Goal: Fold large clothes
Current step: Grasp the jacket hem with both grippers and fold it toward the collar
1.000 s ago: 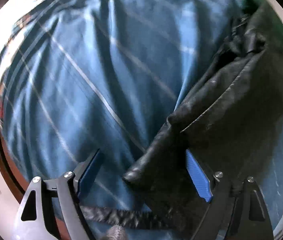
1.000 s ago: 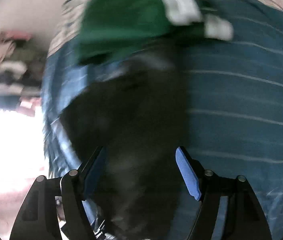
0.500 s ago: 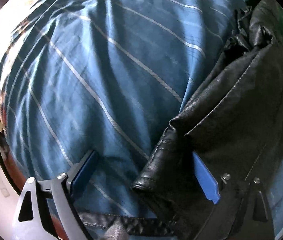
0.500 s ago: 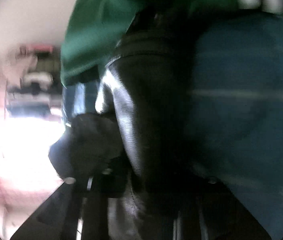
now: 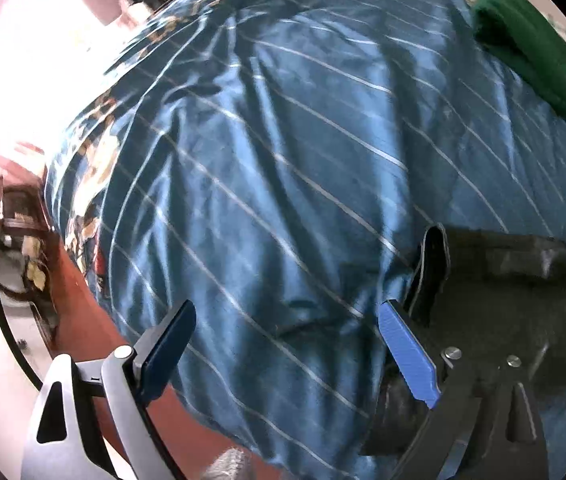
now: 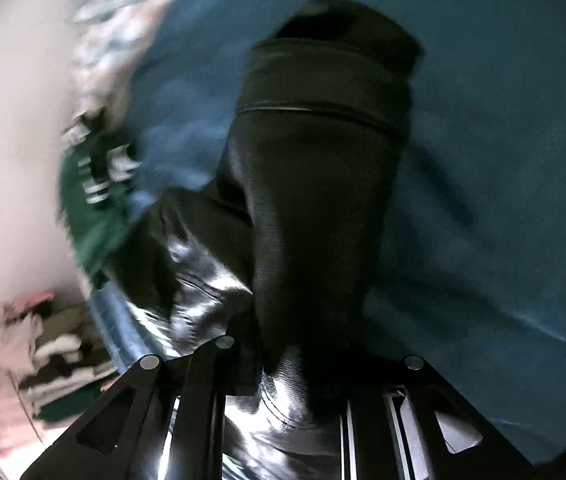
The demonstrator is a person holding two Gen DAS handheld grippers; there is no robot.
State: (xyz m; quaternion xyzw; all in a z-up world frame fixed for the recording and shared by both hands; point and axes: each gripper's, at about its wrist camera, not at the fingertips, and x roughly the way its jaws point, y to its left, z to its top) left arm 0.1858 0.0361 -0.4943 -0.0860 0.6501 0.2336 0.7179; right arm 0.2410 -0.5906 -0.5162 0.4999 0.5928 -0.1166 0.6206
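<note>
We see a black jacket [image 6: 315,208] of leather-like material, smooth and glossy where light strikes. The blue striped bedcover [image 5: 283,160] is cloth with a satin sheen, creased. A green garment [image 5: 531,60] looks matt knit. The left claw [image 5: 287,340] has ribbed blue plastic pads [image 5: 407,356].

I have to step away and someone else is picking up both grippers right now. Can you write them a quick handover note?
Left gripper: open, empty, over the blue striped bedspread, beside the black leather jacket's edge.
Right gripper: shut on the black leather jacket, which bunches up between its fingers.
Green garment: on the bed's far side, untouched.
Done: jacket gripped on one side.
Left: grab the other side with the left gripper, spread it flat, fold.
</note>
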